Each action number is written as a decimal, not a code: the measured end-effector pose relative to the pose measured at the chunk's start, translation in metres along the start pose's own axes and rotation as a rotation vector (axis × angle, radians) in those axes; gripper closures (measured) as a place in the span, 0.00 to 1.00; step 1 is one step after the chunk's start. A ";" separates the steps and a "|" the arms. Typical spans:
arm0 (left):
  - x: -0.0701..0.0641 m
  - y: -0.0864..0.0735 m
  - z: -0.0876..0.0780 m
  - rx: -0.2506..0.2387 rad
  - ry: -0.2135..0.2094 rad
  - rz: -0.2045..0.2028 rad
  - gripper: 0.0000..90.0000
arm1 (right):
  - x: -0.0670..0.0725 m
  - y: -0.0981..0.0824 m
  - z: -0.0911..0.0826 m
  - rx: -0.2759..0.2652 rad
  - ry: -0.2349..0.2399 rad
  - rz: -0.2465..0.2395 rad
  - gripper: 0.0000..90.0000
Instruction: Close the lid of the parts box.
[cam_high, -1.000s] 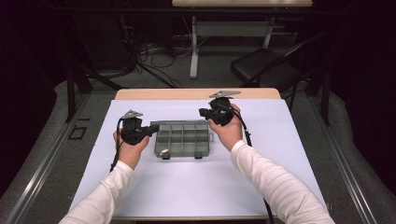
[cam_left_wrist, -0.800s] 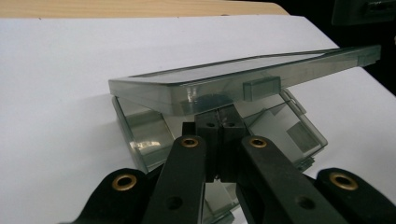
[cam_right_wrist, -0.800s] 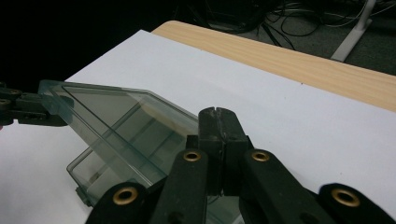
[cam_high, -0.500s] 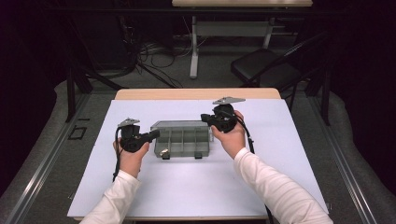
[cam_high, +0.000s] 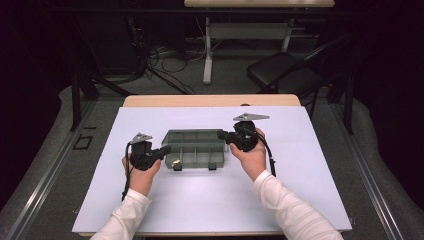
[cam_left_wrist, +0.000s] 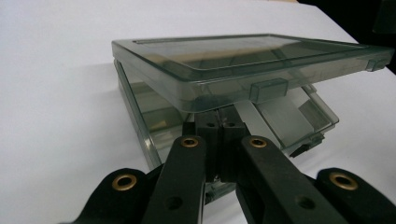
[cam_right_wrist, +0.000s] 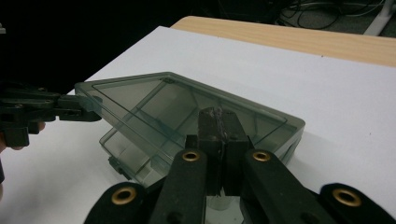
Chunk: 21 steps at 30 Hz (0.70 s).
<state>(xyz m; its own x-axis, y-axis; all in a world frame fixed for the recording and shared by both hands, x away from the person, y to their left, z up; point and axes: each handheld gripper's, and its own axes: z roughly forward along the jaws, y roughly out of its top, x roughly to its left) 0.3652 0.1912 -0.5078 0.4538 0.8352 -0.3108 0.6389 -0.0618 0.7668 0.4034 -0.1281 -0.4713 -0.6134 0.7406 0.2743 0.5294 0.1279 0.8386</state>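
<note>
Your closed left claw and closed right claw flank the translucent grey plastic compartment box, lid ajar, on the white table.

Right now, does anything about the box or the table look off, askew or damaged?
Only the lid stands out: it hangs partly raised over the compartment box, tilted. The left gripper and right gripper, both shut, meet the box's ends. No spill or damage shows on the table.
</note>
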 end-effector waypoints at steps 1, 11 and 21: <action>0.000 -0.001 0.000 0.005 0.002 0.002 1.00 | 0.001 -0.001 -0.001 0.000 0.002 0.004 0.98; -0.003 -0.011 0.001 0.030 0.011 0.018 1.00 | 0.015 -0.005 -0.009 0.025 -0.028 -0.049 1.00; -0.004 -0.020 0.001 0.046 0.037 0.040 1.00 | 0.015 -0.018 -0.010 0.093 -0.004 -0.037 1.00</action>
<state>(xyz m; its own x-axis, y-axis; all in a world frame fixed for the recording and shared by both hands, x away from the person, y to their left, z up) 0.3516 0.1888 -0.5227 0.4569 0.8511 -0.2585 0.6489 -0.1202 0.7513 0.3791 -0.1255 -0.4775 -0.6315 0.7366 0.2423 0.5586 0.2154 0.8010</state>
